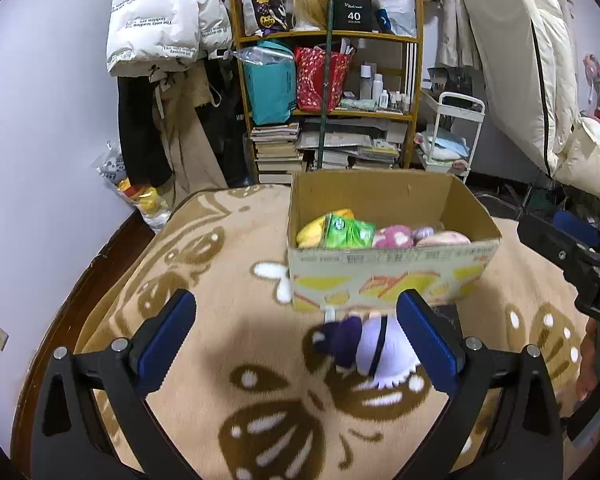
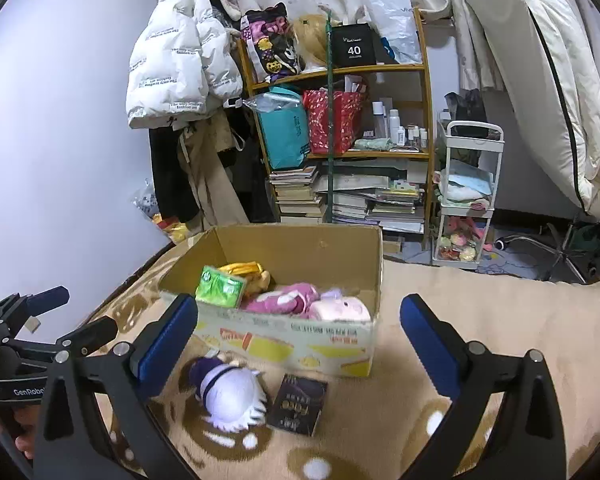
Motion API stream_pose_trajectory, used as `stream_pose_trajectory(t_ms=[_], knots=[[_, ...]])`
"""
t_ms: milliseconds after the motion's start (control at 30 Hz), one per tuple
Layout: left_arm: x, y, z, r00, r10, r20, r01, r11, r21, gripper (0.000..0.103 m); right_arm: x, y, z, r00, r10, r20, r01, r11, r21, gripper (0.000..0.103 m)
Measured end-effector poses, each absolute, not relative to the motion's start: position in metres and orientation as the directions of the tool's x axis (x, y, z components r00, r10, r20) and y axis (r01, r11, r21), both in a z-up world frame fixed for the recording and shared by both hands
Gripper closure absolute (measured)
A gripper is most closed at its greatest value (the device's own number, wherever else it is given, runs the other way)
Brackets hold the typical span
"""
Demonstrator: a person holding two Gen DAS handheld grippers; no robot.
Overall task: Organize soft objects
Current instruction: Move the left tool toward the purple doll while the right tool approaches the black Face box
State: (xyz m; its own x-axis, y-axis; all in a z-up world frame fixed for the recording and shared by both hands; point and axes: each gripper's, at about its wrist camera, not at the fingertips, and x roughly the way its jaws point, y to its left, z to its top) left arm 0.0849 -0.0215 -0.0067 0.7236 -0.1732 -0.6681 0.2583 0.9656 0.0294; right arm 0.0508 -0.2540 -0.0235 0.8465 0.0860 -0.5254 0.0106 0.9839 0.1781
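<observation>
A cardboard box (image 1: 392, 276) (image 2: 292, 340) stands on a beige patterned blanket (image 1: 220, 272) (image 2: 480, 300). Inside it lie a yellow plush (image 1: 312, 232) (image 2: 244, 270), a green soft pack (image 1: 346, 234) (image 2: 220, 290), a pink plush (image 1: 392, 238) (image 2: 280, 300) and a pale pink plush (image 1: 444, 238) (image 2: 340, 308). In front of the box a purple and white plush doll (image 1: 364, 344) (image 2: 228, 392) lies on the blanket. My left gripper (image 1: 296, 308) is open above the blanket, the doll beside its right finger. My right gripper (image 2: 299, 308) is open and holds nothing; the doll sits below its left finger.
A small dark box (image 2: 298, 404) lies beside the doll. Behind stand a loaded wooden shelf (image 1: 328, 80) (image 2: 340, 120), hanging coats (image 1: 160, 20), a white trolley (image 2: 468, 192) and a mattress (image 2: 540, 60). The other gripper shows at the frame edges (image 1: 572, 256) (image 2: 40, 320).
</observation>
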Motion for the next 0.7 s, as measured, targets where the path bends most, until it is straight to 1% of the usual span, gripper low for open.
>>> stream_pose_trajectory(t_ms=[167, 333, 500, 700], knots=[[0.070, -0.019, -0.010, 0.702, -0.179, -0.690, 0.274, 0.961, 0.030, 0.004, 0.038, -0.250, -0.028, 0.835, 0.094, -0.541, 0.009, 0.983, 0.185, 0.000], [0.058, -0.021, -0.012, 0.718, -0.153, -0.679, 0.272, 0.960, 0.072, 0.004, 0.030, -0.243, -0.039, 0.818, 0.097, -0.567, 0.013, 0.982, 0.187, 0.000], [0.062, -0.024, -0.020, 0.686, -0.152, -0.712, 0.284, 0.956, 0.070, 0.004, 0.026, -0.241, -0.047, 0.796, 0.110, -0.595, 0.012, 0.980, 0.198, 0.000], [0.068, -0.028, -0.028, 0.666, -0.156, -0.729, 0.286, 0.957, 0.056, 0.004, 0.030, -0.240, -0.050, 0.783, 0.107, -0.613, 0.017, 0.981, 0.192, 0.000]])
